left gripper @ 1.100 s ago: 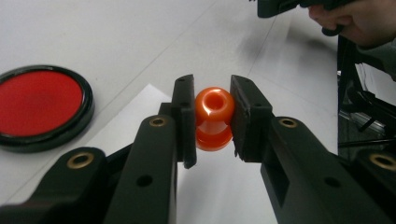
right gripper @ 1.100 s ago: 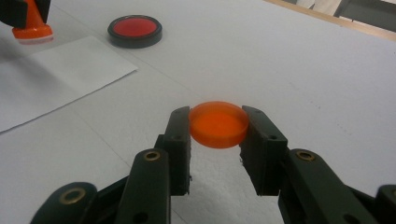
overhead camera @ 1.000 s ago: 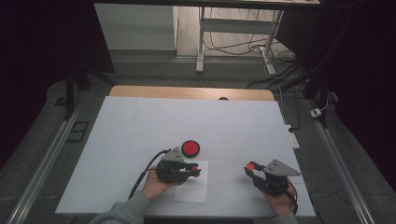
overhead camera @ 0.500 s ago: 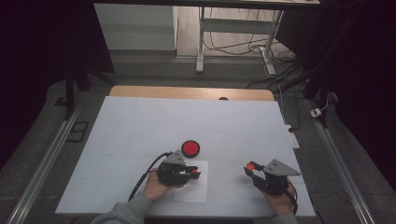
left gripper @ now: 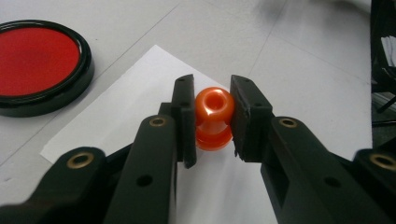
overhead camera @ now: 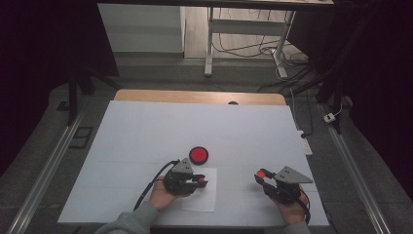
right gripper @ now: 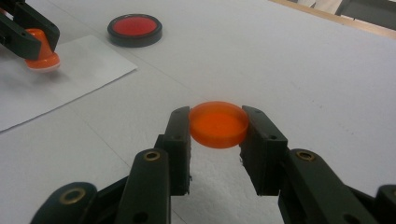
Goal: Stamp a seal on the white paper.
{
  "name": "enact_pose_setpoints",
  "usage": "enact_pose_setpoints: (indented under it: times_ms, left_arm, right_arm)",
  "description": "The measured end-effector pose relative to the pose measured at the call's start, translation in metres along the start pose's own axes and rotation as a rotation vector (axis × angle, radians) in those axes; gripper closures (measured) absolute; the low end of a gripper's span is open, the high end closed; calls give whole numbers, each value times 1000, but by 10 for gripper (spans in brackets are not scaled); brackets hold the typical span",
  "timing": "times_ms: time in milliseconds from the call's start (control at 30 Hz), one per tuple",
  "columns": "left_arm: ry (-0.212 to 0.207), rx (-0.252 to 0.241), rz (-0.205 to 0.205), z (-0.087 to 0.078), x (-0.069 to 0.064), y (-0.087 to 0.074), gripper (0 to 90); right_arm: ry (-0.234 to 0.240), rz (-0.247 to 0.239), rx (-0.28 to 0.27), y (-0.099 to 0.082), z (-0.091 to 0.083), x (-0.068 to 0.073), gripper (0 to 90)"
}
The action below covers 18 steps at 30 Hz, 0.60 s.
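Over the sheet of paper (left gripper: 140,88) we clamp an orange stamp (left gripper: 213,116) in our left gripper (left gripper: 212,119), its base on the paper. Right of the paper, our right gripper (right gripper: 218,125) pinches an orange cap (right gripper: 218,123). Beyond the paper sits the red ink pad (overhead camera: 198,155).
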<state>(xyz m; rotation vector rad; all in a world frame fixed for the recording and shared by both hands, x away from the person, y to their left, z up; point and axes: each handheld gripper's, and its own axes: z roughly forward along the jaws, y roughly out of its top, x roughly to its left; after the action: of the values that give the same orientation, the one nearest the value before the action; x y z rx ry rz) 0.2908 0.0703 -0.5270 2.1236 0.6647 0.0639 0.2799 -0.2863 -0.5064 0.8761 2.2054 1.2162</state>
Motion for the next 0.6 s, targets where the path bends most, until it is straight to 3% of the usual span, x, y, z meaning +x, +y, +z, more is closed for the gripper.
enact_pose_setpoints:
  times_ms: [333,600]
  left_arm:
    - [47,12,11,1,1,-6,724]
    - [56,13,7,4,3,-9,724]
  right_arm:
    - [0,0,0,0,0,0,637]
    - [2,0,-3,0,0,-1,637]
